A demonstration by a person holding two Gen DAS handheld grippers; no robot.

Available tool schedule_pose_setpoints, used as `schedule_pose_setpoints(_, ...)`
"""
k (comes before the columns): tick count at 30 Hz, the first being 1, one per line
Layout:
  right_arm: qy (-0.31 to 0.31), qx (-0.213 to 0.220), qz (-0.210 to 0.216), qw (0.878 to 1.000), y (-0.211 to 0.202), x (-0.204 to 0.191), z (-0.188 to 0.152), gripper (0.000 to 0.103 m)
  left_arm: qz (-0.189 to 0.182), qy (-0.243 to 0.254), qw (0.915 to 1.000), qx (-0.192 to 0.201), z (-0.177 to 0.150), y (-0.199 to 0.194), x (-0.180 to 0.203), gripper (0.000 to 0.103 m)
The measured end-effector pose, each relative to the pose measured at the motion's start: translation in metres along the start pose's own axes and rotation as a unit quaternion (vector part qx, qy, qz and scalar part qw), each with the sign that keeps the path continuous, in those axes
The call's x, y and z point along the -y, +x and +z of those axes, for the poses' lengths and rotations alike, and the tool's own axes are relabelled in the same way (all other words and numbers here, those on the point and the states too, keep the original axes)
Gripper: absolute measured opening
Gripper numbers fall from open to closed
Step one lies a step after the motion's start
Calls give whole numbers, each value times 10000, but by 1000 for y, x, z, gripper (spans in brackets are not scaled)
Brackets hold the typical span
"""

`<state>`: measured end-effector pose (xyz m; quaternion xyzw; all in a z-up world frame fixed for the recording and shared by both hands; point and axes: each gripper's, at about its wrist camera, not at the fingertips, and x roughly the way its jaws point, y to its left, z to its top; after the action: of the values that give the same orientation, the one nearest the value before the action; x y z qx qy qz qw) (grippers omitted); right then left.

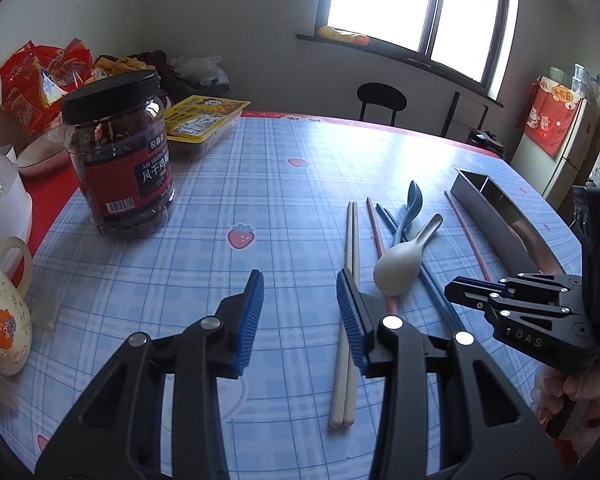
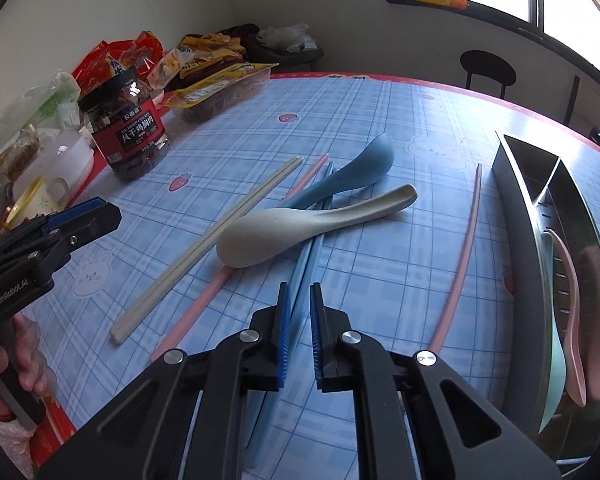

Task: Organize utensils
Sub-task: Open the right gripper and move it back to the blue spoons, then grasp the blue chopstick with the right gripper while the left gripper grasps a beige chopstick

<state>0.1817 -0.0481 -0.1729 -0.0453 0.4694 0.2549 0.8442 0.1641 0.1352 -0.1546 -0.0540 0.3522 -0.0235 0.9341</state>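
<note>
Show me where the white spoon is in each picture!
Left wrist view: the white spoon lies right of centre, bowl toward the camera, just right of the cream chopsticks.
Right wrist view: the white spoon lies in the middle, bowl at left, above the gripper's fingers.
Shared landmark: the black-lidded jar, at left in both.

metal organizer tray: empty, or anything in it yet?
Not empty. In the right wrist view the metal tray already holds a pink spoon and a mint-green spoon in its near compartment; the far compartment looks empty.
</note>
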Motion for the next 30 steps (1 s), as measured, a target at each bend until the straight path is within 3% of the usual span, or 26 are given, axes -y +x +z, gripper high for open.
schedule_pose_setpoints(17,-169,-57,-307,9994,8,0,0,5,58,255,9993,-268,2,19,10,37)
schedule_pose_setpoints(22,-69,-16,-429,9991,0,6,-9,5,6,345,9987,-372,0,25,14,21)
schedule_pose_setpoints(30,84,69,-295,9995,-2,12,-12,5,-43,716,9956,-607,2,39,26,20)
